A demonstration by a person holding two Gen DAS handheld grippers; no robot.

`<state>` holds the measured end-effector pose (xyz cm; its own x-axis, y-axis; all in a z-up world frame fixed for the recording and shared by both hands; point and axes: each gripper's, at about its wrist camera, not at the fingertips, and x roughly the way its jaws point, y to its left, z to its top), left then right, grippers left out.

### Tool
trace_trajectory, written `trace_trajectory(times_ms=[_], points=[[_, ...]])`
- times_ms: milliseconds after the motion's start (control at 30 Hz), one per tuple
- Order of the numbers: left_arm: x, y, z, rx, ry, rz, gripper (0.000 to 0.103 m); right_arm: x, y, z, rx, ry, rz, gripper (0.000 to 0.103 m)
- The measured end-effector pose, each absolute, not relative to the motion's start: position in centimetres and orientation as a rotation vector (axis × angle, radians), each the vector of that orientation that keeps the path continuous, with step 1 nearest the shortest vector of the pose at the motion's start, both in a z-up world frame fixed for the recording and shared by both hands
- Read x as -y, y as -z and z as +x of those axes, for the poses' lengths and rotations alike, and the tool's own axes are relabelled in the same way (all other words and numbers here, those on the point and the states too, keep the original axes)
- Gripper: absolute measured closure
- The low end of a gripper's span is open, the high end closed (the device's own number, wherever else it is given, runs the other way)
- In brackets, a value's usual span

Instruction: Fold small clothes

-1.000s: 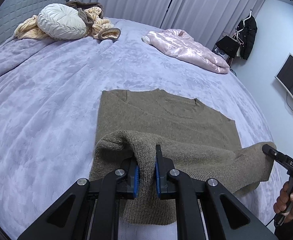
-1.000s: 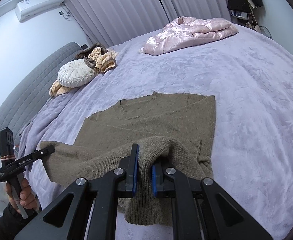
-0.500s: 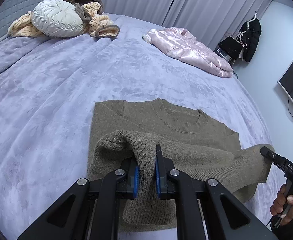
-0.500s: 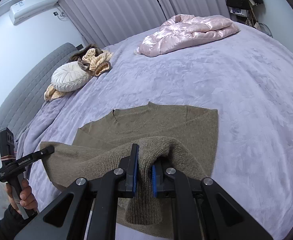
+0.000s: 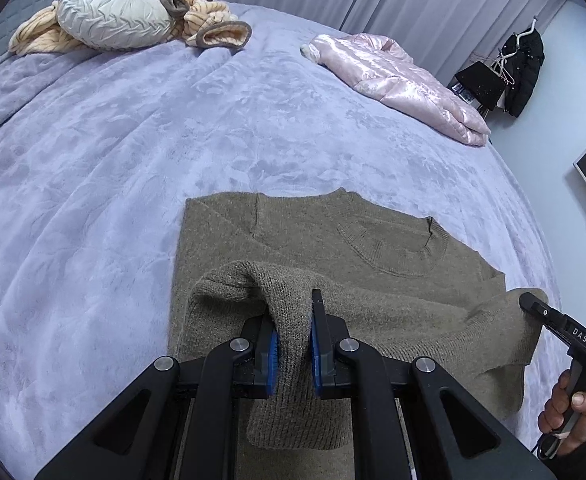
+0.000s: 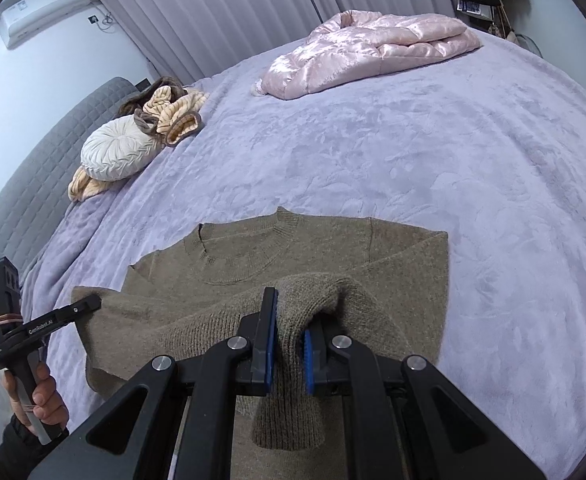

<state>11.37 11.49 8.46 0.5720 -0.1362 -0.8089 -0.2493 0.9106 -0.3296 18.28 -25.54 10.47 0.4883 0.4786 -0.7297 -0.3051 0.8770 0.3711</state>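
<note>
Olive knit sweater (image 5: 373, 248): laid on the lavender bedspread (image 5: 133, 160), hem lifted. Corners are clamped by left gripper (image 5: 293, 338) and right gripper (image 6: 289, 334), apparently for folding toward the collar.

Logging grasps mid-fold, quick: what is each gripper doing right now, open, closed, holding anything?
Left gripper: closed on the lifted hem of the olive sweater.
Right gripper: closed on the same sweater's hem, at the other corner.
</note>
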Motion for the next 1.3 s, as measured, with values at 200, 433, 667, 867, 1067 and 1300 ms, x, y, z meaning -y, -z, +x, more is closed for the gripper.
trace_trajectory(times_ms=[200,433,667,867,1067,1300], points=[[-12.8,-5.8,12.7,-1.008,-0.074,-0.532,0.089,26.1,-7.6,19.8,-0.999,-0.440,0.241,0.091],[-12.3,-3.1,14.7,-1.079,-0.119,-0.491,0.087,25.6,-4.6,21.9,-1.052,-0.376,0.206,0.091],[-11.5,-4.5,14.5,-1.057,-0.062,-0.494,0.021,24.9,-4.6,21.9,-1.058,-0.395,0.194,0.061],[-12.2,-7.3,10.7,-0.998,-0.078,-0.463,0.021,25.0,-8.3,18.3,-0.956,-0.369,0.140,0.033],[-8.8,-6.7,6.3,-1.028,0.075,-0.270,0.021,23.0,-9.2,13.6,-0.932,-0.422,-0.079,0.033],[-4.9,-4.1,6.8,-1.104,0.137,-0.180,0.021,20.1,-6.3,12.3,-0.996,-0.477,-0.283,0.033]])
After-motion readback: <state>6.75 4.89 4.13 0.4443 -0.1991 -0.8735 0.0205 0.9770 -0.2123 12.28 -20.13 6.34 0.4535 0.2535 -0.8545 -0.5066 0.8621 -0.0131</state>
